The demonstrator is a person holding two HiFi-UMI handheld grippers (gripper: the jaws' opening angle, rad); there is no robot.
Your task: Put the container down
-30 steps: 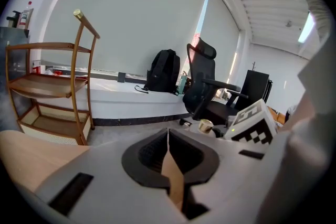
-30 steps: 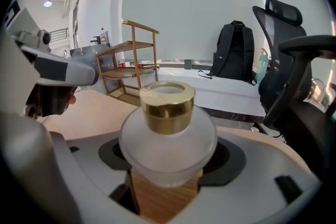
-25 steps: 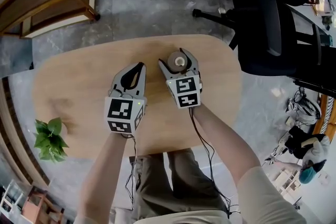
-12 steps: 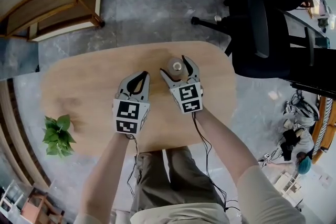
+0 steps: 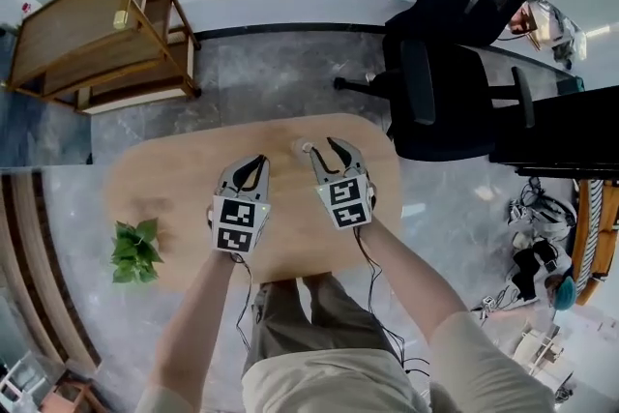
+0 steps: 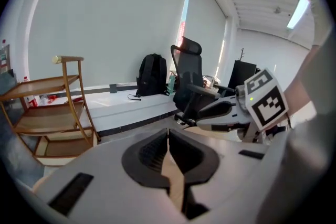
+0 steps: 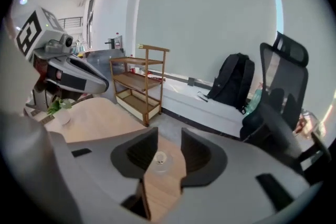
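Observation:
The container (image 5: 300, 147) is a small clear round thing standing on the oval wooden table (image 5: 164, 193) near its far edge. My right gripper (image 5: 324, 148) sits just behind it, tips close beside it and not touching. Its jaws are closing with nothing between the pads. In the right gripper view the container (image 7: 160, 159) shows through the gap of the right gripper (image 7: 169, 135), low on the tabletop beyond the fingers. My left gripper (image 5: 258, 161) rests to the left, shut and empty. Its jaws meet in the left gripper view (image 6: 168, 136).
A potted plant (image 5: 135, 251) stands at the table's left end. Beyond the table are a wooden shelf rack (image 5: 106, 44), a black office chair (image 5: 455, 63) and a low platform with a black backpack (image 6: 152, 76). The person's legs are at the near edge.
The right gripper has drawn back off the container, which stood between its wide jaws, and those jaws have narrowed. The head view now takes in more of the room. The left gripper stays shut.

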